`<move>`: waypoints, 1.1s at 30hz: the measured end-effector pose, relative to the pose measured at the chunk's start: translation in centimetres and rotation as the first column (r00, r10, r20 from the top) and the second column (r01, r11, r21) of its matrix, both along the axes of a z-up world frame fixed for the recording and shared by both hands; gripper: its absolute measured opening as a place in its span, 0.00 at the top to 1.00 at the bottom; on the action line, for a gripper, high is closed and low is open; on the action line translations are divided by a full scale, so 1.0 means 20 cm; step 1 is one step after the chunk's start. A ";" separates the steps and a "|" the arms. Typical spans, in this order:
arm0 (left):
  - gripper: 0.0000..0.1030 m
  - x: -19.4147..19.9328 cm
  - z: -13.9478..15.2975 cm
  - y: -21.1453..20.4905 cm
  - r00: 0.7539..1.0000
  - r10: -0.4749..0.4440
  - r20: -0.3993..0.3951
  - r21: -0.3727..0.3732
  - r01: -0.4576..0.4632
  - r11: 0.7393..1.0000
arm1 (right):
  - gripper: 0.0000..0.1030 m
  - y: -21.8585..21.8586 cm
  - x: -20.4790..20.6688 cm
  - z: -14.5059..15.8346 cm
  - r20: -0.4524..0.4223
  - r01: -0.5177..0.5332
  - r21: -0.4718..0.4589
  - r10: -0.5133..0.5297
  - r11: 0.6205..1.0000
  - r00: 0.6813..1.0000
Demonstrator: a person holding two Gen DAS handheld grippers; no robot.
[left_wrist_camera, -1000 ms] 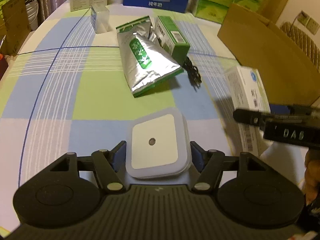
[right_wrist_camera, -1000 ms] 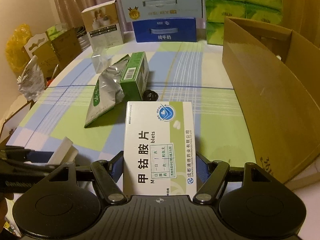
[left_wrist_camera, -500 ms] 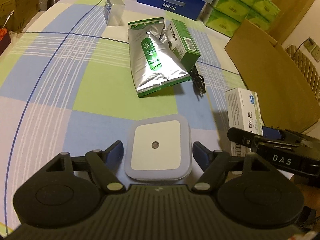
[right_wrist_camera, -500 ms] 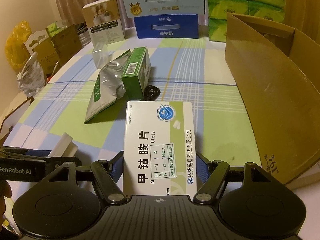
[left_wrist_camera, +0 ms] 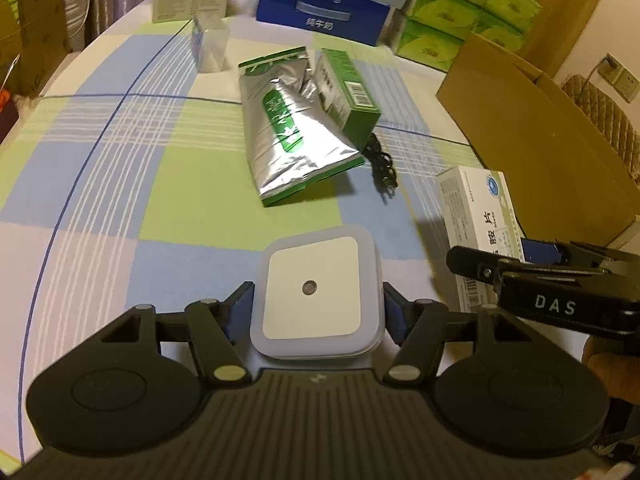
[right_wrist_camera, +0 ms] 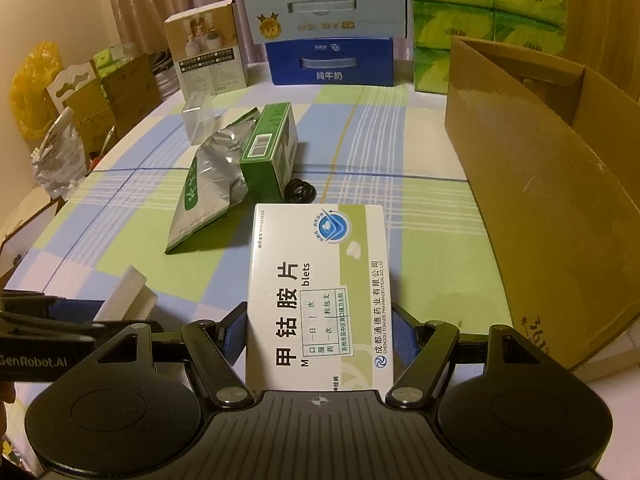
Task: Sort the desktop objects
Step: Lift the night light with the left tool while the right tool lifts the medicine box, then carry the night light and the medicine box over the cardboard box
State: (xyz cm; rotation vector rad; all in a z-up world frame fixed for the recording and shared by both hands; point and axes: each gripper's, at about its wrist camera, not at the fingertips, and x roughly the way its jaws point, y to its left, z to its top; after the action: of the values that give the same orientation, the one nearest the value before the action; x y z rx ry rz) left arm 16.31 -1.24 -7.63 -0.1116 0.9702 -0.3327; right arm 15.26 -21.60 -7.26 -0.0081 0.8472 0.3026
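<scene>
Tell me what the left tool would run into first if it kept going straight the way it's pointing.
Apart from the white night light between its fingers, probably the silver tea pouch, lying straight ahead on the checked tablecloth. Since the left tool tilts downward, it might meet bare cloth first.

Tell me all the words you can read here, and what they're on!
"甲钴胺片", "CHENGDU TONGDE PHARMACEUTICAL CO.,LTD": white-and-green medicine box.
"纯牛奶": blue milk carton.
"GenRobot.AI": left tongs, side seen in the right wrist view.
"DAS": right tongs, side seen in the left wrist view.
Green box's barcode digits, silver pouch's label, tan box's panel: too small.
</scene>
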 end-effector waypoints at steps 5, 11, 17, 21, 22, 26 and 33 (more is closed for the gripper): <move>0.41 -0.02 0.00 -0.04 0.999 -0.030 0.012 0.025 0.030 0.999 | 0.34 0.01 0.00 0.01 0.009 -0.001 -0.006 0.001 1.000 1.000; 0.41 -0.02 0.02 -0.05 0.999 -0.044 0.025 0.036 0.043 0.998 | 0.34 0.01 -0.02 0.04 0.030 -0.003 -0.012 0.003 1.000 1.000; 0.41 -0.03 0.06 -0.08 0.997 -0.062 0.039 0.053 0.060 0.997 | 0.34 -0.01 -0.06 0.10 0.043 0.009 -0.011 -0.009 1.000 0.999; 0.41 -0.06 0.12 -0.09 0.995 -0.072 0.064 0.063 0.068 0.996 | 0.34 -0.04 -0.10 0.16 0.054 0.022 -0.004 -0.022 1.000 0.998; 0.41 -0.06 0.13 -0.10 0.995 -0.069 0.066 0.061 0.065 0.996 | 0.34 -0.04 -0.11 0.17 0.056 0.025 0.001 -0.025 1.000 0.998; 0.41 -0.10 0.18 -0.11 0.995 -0.068 0.078 0.058 0.064 0.996 | 0.34 -0.06 -0.15 0.24 0.077 0.030 0.012 -0.031 0.999 0.997; 0.41 -0.17 0.30 -0.15 0.992 -0.069 0.104 0.047 0.064 0.997 | 0.34 -0.11 -0.22 0.38 0.118 0.050 0.036 -0.054 0.998 0.992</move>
State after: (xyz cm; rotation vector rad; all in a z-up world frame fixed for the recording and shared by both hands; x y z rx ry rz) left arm 12.98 -4.30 -1.60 -0.0221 0.8768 -0.3749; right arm 10.92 -23.88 0.26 0.0262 0.7225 0.2648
